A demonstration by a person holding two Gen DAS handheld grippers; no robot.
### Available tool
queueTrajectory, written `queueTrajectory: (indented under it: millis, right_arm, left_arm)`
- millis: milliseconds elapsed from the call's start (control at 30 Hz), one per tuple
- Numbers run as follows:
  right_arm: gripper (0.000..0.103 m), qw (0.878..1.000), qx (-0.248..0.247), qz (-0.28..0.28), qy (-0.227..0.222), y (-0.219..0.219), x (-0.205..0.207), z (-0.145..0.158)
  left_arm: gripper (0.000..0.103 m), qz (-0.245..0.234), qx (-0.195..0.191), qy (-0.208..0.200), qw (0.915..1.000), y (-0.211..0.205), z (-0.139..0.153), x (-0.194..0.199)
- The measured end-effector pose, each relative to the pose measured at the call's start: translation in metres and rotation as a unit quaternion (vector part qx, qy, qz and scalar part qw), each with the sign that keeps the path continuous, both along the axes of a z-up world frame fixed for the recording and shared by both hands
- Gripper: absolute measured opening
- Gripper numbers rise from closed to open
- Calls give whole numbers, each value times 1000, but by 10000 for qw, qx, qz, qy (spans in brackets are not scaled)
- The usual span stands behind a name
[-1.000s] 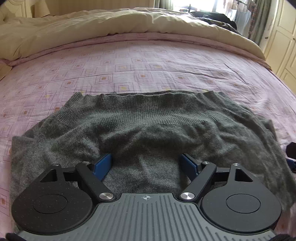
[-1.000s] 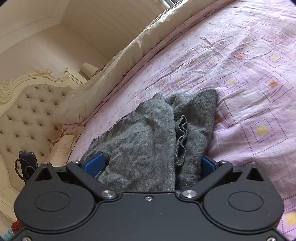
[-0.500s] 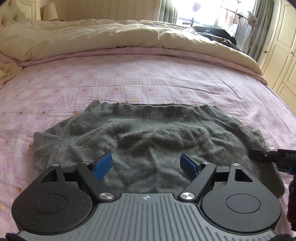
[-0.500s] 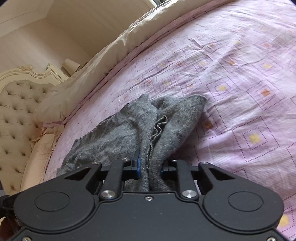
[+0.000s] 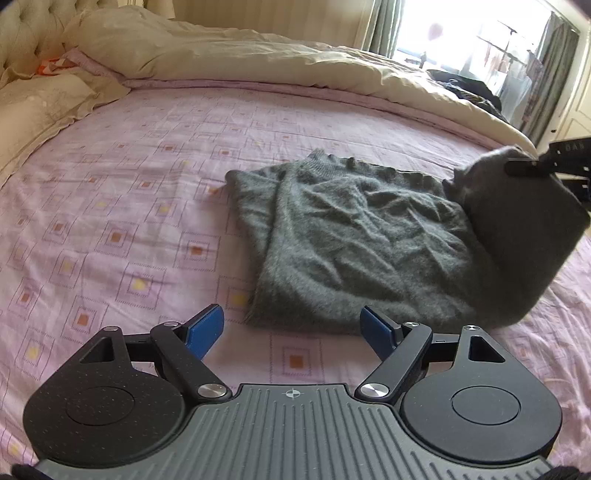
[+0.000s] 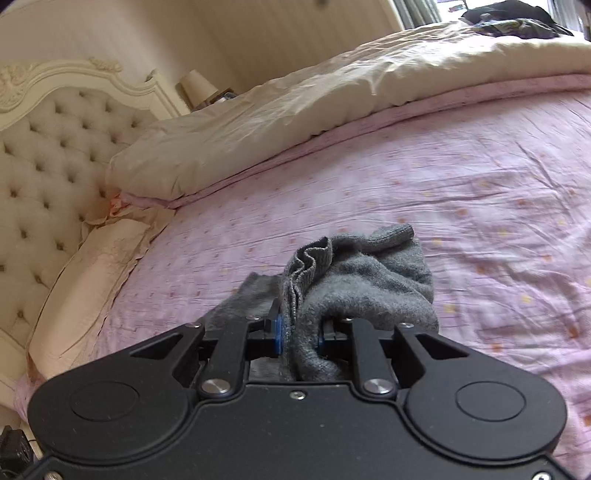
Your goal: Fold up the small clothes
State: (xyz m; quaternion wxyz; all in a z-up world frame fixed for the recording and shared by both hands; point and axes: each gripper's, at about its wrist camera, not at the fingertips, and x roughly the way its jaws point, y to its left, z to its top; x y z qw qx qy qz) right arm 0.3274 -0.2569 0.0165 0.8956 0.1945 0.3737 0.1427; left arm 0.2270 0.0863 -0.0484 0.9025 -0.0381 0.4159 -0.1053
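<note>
A small grey knitted garment [image 5: 354, 240] lies on the pink patterned bed sheet [image 5: 122, 206], with its right side lifted. My left gripper [image 5: 293, 328] is open and empty, just in front of the garment's near edge. My right gripper [image 6: 299, 336] is shut on a bunched fold of the garment [image 6: 354, 280] and holds it above the bed. In the left wrist view the right gripper [image 5: 532, 166] shows at the far right, pinching the raised corner.
A cream duvet [image 5: 258, 59] is heaped along the far side of the bed. A pillow [image 6: 77, 280] and a tufted headboard [image 6: 48, 155] lie to the left. Dark clothes [image 6: 513, 18] sit on the duvet's far end.
My right gripper closed on the garment's right side and lifted it up and across. My left gripper drew back off the garment and stayed open.
</note>
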Motion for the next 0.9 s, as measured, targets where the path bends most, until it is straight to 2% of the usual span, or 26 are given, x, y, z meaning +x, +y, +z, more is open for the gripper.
queueTrajectory:
  millis: [200,400,500,567,700,800,900]
  right_arm:
    - [26,9979,-248,580,118,89,23,-10]
    - [26,9898,-905,1031,381,160,31,-42]
    - [37,9834,-1180,1299,452,182,29,-53]
    - [45,9811,-1079,1568,358,187,23,-54]
    - [46,9822,-212,1863,-68,178,12,-31]
    - [46,9838,16,1743,-413,157,4,-9]
    - [46,9890,115,1360,-566,126,-1,3]
  left_arm:
    - [80,106,-192,37,9998,28,-3,-15]
    - [80,200,-336,110,9992,47,-9,-21]
    - [80,223,-368,145,9990,52,-12,-22]
    - [80,235,-385,158,9989,54,-13,-25]
    - [80,258,-433,147,9986,58,-11,-26]
    - [80,238,-431,112,9987,57,-6,-25]
    - [80,126,-414,-36,9991,51,7,-22]
